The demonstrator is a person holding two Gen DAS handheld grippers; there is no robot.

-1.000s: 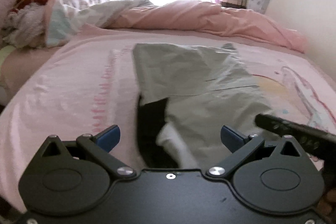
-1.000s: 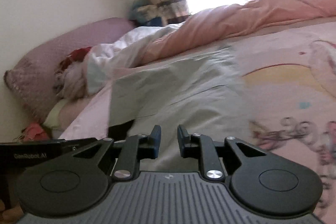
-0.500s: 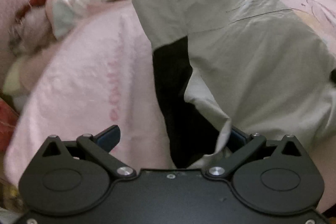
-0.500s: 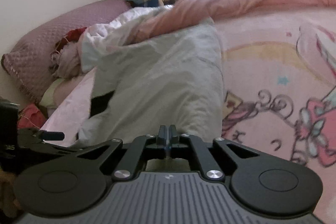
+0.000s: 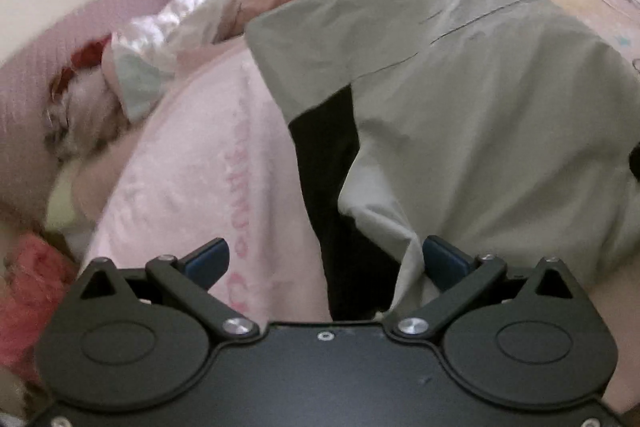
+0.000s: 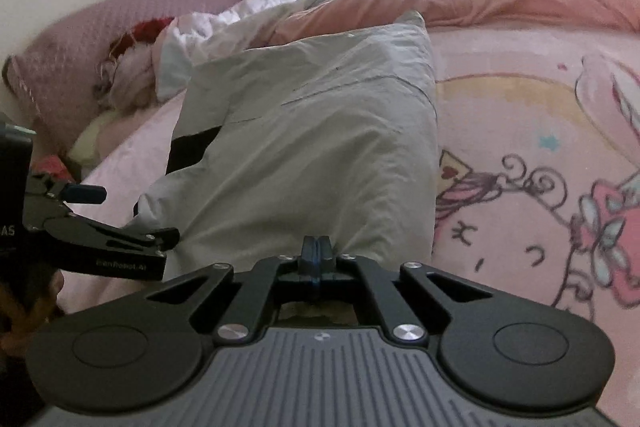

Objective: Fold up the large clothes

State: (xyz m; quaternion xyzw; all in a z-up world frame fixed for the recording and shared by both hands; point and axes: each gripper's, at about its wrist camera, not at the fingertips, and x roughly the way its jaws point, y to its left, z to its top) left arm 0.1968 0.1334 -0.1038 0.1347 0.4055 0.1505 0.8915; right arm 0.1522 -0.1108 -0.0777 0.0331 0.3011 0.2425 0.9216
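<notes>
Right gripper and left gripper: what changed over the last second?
The right gripper closed its jaws at the grey garment's near edge; whether cloth is pinched is hidden. The left gripper dropped closer, jaws open astride the garment's near corner. The garment lies flat on the pink bedsheet as before.

A pale grey garment (image 6: pixel 320 131) lies spread lengthwise on the pink printed bedsheet (image 6: pixel 520 131), folded into a long panel with thin dark seam lines across it. A black part (image 5: pixel 332 187) (lining or second layer, hard to tell) shows beneath its lifted near-left edge, which curls upward.
</notes>
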